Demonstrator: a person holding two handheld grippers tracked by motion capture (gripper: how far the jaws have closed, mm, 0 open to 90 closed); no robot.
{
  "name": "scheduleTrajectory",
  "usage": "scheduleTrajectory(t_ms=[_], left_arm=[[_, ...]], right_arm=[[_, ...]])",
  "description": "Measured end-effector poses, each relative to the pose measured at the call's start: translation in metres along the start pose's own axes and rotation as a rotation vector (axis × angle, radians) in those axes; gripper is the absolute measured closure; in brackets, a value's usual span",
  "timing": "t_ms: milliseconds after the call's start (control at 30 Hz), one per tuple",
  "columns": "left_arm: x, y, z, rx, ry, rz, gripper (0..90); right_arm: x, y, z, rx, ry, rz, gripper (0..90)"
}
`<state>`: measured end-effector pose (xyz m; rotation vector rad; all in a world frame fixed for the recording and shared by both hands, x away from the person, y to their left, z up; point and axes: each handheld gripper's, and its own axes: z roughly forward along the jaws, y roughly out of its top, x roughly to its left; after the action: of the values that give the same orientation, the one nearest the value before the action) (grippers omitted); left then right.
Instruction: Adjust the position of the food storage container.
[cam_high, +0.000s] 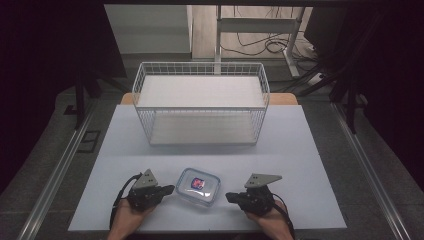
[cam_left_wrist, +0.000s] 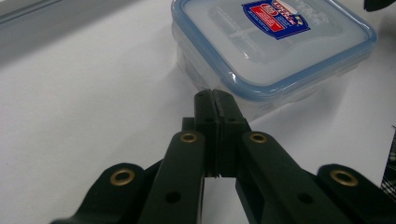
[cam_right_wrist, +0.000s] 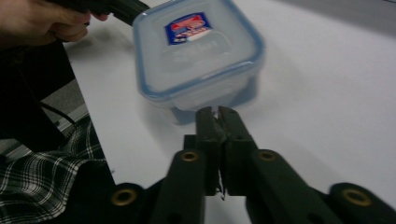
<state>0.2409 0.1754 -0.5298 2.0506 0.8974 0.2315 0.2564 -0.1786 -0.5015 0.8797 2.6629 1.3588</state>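
High view: the lidded plastic food container sits on the table, in front of the wire basket. Left gripper and right gripper flank the container, jaws fully closed, empty. Open both before gripping opposite sides evenly.

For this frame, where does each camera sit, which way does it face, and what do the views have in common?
High view: above the person's side, looking forward and down on the table, wire basket and lidded container; both hands show, with the left gripper and right gripper.
Left gripper view: rides the left gripper, looking along its shut fingers at the container.
Right gripper view: rides the right gripper, fingers shut, facing the container; the other hand shows beyond.
Shared: all three show the container with its red and blue label.
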Motion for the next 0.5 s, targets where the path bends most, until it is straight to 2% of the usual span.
scheduleTrajectory(t_ms=[100, 233, 367, 500], left_arm=[[-0.001, 0.0, 0.004, 0.013, 0.005, -0.016, 89.9], [-0.002, 0.001, 0.005, 0.02, -0.01, -0.028, 90.0], [-0.008, 0.002, 0.006, 0.024, -0.018, -0.023, 90.0], [-0.015, 0.003, 0.009, 0.023, -0.041, -0.021, 90.0]], right_arm=[[0.011, 0.002, 0.013, 0.045, 0.019, -0.034, 89.3], [0.017, 0.003, 0.02, 0.082, 0.002, -0.06, 89.2], [0.012, 0.001, 0.023, 0.104, -0.032, -0.047, 88.7], [0.003, 0.001, 0.019, 0.091, -0.072, -0.021, 87.6]])
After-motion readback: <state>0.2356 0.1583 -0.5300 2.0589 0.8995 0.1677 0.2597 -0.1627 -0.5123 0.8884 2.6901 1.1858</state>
